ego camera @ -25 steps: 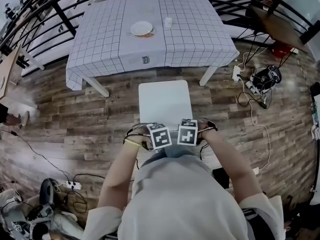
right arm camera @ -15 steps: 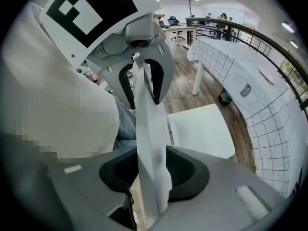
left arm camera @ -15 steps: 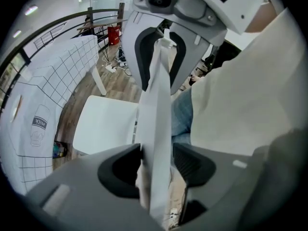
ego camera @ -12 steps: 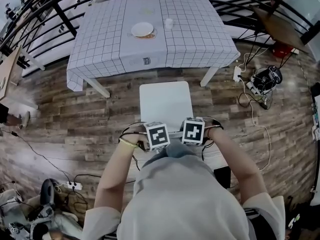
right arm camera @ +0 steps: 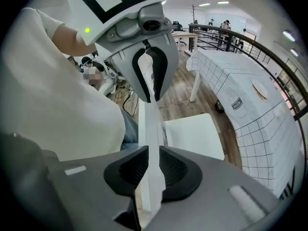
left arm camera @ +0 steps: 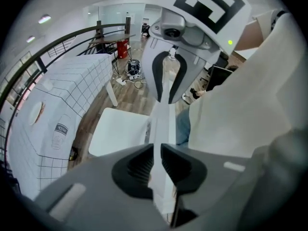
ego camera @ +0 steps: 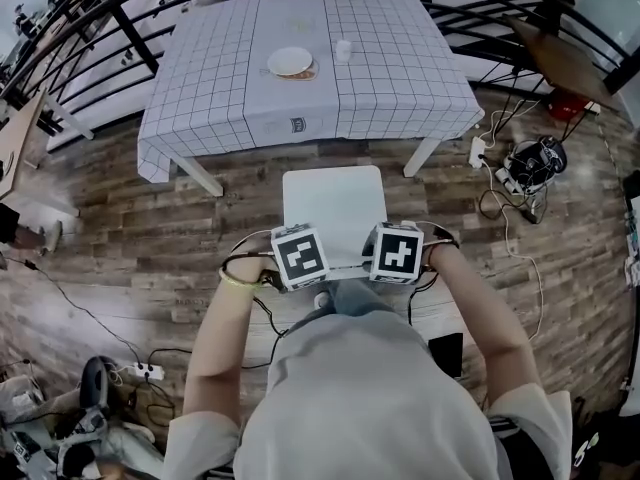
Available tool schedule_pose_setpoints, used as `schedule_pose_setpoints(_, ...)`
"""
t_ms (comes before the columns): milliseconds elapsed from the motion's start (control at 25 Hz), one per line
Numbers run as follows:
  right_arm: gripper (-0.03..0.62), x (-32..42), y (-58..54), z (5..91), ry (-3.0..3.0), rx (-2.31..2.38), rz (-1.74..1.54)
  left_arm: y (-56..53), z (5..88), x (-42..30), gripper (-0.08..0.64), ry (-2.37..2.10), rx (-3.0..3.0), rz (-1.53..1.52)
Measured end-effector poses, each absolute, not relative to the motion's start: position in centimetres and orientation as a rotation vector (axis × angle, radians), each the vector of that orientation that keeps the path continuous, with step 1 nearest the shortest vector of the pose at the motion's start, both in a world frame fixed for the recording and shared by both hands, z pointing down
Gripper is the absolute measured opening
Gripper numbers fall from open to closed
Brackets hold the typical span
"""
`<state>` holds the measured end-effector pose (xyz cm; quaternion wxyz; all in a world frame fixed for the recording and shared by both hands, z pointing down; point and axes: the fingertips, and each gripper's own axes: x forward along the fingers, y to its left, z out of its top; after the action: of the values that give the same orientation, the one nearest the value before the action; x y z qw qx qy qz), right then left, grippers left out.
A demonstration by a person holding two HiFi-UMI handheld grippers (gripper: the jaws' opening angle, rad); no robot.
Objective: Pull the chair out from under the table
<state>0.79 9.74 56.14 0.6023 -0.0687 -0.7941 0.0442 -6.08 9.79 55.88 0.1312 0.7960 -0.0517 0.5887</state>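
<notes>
Chair (ego camera: 333,208): white and smooth, with a flat square seat. It stands on the floor, apart from the surface, just in front of the person.
Backrest (left arm camera: 162,117): a thin white slab, seen edge-on.
Left tongs (left arm camera: 156,165): pitched steeply down. The jaws have just been closing, and the dark ribbed pads are clenched on the backrest's top edge.
Right tongs (right arm camera: 150,170): just beside the left, at the same steep pitch. These jaws have also just been closing and are clenched on that edge.
Arms: both forearms are bent inward, with the hands side by side.
Surface (ego camera: 400,78): draped in a pale grid-checked cloth. It carries a round plate (ego camera: 290,62) and a small white cup (ego camera: 343,49).
Room: wood-plank floor (ego camera: 150,228), dark curved railing (ego camera: 100,28), tangled cables (ego camera: 505,203).
</notes>
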Motion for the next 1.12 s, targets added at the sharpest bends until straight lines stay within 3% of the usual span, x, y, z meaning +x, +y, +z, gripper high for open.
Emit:
schedule_pose_setpoints(280,-0.001,-0.6,6.5,55.0,-1.915,-0.017,0.044,7.5,55.1,-6.1,0.011,-0.293,2.383,1.66)
schedule_pose_setpoints(1120,-0.002,-3.8,-3.6,50.1,-2.289,0.814,0.137,-2.9,49.5,-6.7,0.009,-1.258,2.404,0.785)
